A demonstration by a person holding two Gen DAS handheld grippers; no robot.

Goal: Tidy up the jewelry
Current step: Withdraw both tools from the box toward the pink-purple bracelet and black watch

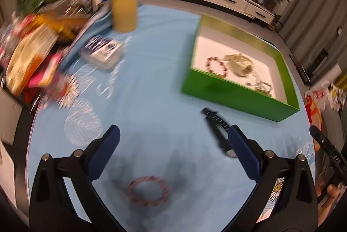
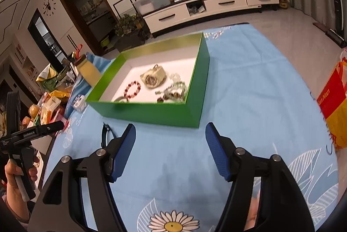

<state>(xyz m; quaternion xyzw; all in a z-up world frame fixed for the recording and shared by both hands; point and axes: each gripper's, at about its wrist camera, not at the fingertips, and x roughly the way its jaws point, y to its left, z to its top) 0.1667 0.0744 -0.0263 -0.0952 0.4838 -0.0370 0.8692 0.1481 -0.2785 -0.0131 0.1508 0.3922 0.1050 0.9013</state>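
Currently the largest item is the blue cloth (image 1: 151, 63) with white flower prints, which covers the work surface and gives small dark pieces a plain background. On it, well away from the clutter at its left edge, stands the green box (image 2: 151, 111), an open tray with a white floor; judged from its contents, it serves as the collecting point. Already inside lie a red bead bracelet (image 2: 132, 89), a pale fabric pouch (image 2: 153, 78) and a tangle of chain pieces (image 2: 174, 90) toward the right wall.

The left gripper (image 1: 173, 149) is spread wide with nothing between its blue pads. It points steeply down at the cloth, which suits a pick from above. The right gripper (image 2: 170, 149) is also parted and empty, aimed at the box's near wall.

A black watch (image 1: 218, 130) lies on the cloth just beside the left gripper's right pad, between it and the box.

The smallest loose item is a pink bead bracelet (image 1: 148, 190), a closed ring of small pinkish and darker beads, blurred, lying flat on the cloth below the left gripper's open pads, apart from both. It is probably the next pick.
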